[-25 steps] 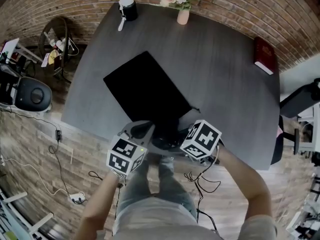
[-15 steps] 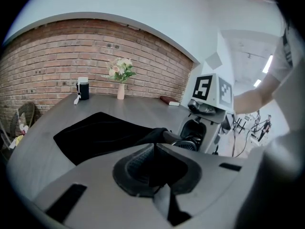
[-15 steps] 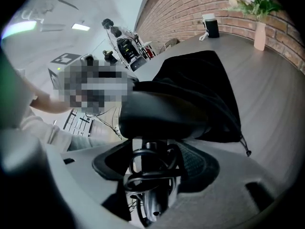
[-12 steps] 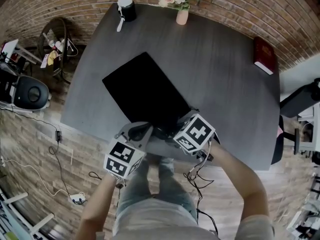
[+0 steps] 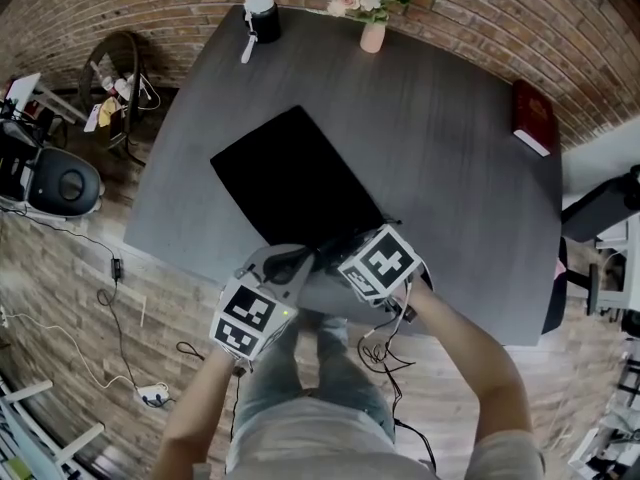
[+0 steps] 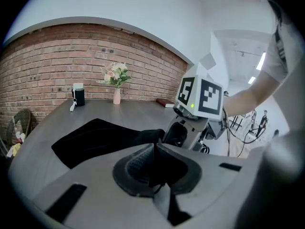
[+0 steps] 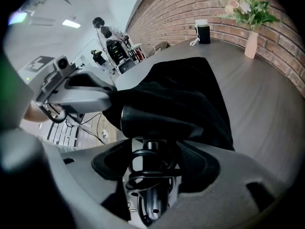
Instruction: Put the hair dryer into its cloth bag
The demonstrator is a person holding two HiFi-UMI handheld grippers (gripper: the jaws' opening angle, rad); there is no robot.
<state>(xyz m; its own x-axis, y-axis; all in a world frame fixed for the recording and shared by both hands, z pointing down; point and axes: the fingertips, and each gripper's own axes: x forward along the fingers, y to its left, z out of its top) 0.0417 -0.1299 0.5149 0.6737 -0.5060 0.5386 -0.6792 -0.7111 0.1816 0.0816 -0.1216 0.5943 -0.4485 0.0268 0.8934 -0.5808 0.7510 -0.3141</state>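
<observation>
From the head view, a black cloth bag (image 5: pixel 290 178) lies flat and slantwise on the dark grey table (image 5: pixel 450 168), its near end at the table's front edge. The left gripper (image 5: pixel 306 260) and the right gripper (image 5: pixel 345 255) meet there, close together, each in one of the person's hands. A vase of flowers (image 5: pixel 372 34) stands at the far edge and a red book (image 5: pixel 531 116) lies near the right corner. The dryer itself cannot be made out from above. In the left gripper view, the jaws are pressed together on a fold of the bag's black fabric, which is lifted off the table at that end while the rest stays flat. The right gripper's marker cube stands just beyond it. In the right gripper view, the jaws are spread wide around the handle of the dark grey hair dryer (image 7: pixel 157 123) and the coiled cord (image 7: pixel 152 168) wrapped about it, holding it up. Its barrel lies crosswise, right against the bunched end of the bag that the left gripper holds. Whether any of it is inside cannot be told.
</observation>
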